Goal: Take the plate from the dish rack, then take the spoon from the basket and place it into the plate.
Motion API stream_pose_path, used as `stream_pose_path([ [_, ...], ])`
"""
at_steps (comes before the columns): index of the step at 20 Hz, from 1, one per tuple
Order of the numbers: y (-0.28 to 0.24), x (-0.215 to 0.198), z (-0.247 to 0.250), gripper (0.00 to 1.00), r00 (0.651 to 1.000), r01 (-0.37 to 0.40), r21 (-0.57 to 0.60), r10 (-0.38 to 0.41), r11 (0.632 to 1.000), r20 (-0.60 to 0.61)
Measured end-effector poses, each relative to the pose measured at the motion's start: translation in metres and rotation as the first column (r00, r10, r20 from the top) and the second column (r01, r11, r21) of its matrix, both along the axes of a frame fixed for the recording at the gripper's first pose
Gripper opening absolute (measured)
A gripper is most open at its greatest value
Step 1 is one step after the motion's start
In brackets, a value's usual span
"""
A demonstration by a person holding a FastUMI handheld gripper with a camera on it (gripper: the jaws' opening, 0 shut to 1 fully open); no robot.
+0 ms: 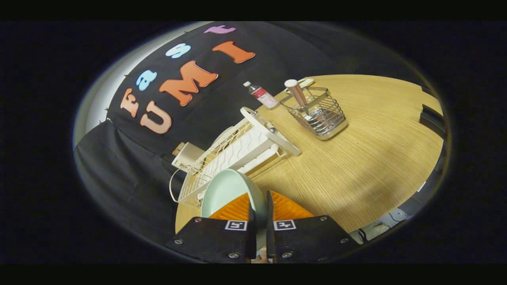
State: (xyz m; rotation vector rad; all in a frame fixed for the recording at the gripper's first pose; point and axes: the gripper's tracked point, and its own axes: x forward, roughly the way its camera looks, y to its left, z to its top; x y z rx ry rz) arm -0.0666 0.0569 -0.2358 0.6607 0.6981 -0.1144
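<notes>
Two fingers of the tongs point(258, 209) stand close together with only a narrow gap, and the rim of the pale green plate point(227, 190) runs into this gap, so I judge that both fingers press on the plate and hold it by its edge. The plate stands nearly on its edge, just ahead of the fingers, and its round face is turned to the left side of them. It is very near the front end of the white dish rack point(233, 154); I cannot tell if it touches the rack or is already free of it.

The relation that matters for the coming move is this: the wire basket point(319, 113) lies well beyond the fingers and to the right of the rack, apart from it, on the far part of the table point(372, 158). A spoon handle point(297, 92) stands up in the basket, tilted, with its long axis pointing up and a little away from the rack. Between the tongs and the basket the wooden table is bare, so there is place to lay the plate flat.

Beside the basket a small bottle point(262, 95) stands near the black cloth wall. A white box point(186, 155) is behind the rack.
</notes>
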Motion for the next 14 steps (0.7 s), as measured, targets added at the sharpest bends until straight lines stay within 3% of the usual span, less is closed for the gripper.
stream_pose_path([
  [7, -0.002, 0.007, -0.023, 0.1, 0.997, 0.067, 0.011, -0.066, 0.998, -0.029],
  [14, 0.008, 0.007, -0.033, 0.19, 0.998, 0.032, -0.02, -0.033, 0.999, -0.056],
])
